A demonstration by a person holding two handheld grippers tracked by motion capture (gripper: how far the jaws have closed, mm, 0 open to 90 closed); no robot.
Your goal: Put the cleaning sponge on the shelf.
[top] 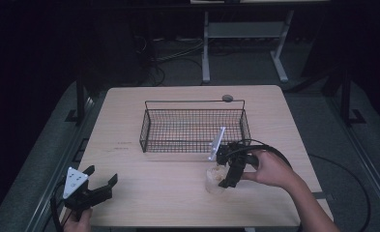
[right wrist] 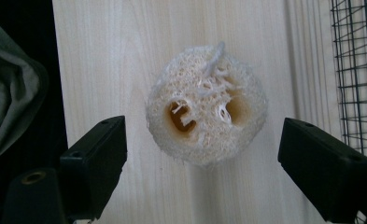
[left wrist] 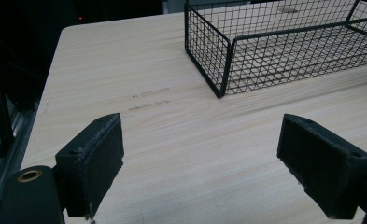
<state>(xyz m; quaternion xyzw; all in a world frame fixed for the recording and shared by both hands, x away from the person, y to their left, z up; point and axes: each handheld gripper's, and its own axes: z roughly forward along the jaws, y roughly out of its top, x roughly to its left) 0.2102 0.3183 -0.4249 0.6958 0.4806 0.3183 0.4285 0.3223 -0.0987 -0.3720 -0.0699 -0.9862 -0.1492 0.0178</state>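
Hovering straight above a pale, round slice of dried loofah sponge [right wrist: 207, 105], the right gripper [top: 231, 170] has its jaws spread wide, one on each side of the sponge, and grips nothing yet. The sponge stands on the light wooden table [top: 178, 193] near the person's edge, just in front of the black wire mesh basket [top: 194, 126], close to its right front corner but apart from it.

By its look the loofah should be very light, dry and springy: an open web of coarse fibres with two brownish hollows through the middle. It will likely give a little under the pads and then hold, and its rough surface should not slip. The best hold seems to be across the round outer wall, at the widest part, with the jaws closing evenly so that the piece is not tipped or flicked away. A hard squeeze could crush the fibres.

The left gripper [top: 99, 186] rests low at the near left corner of the table, its jaws likewise wide apart and empty.

Counted: one loofah slice, one basket, two grippers, one table. The basket appears empty, though the dim light and the mesh make its floor hard to read.
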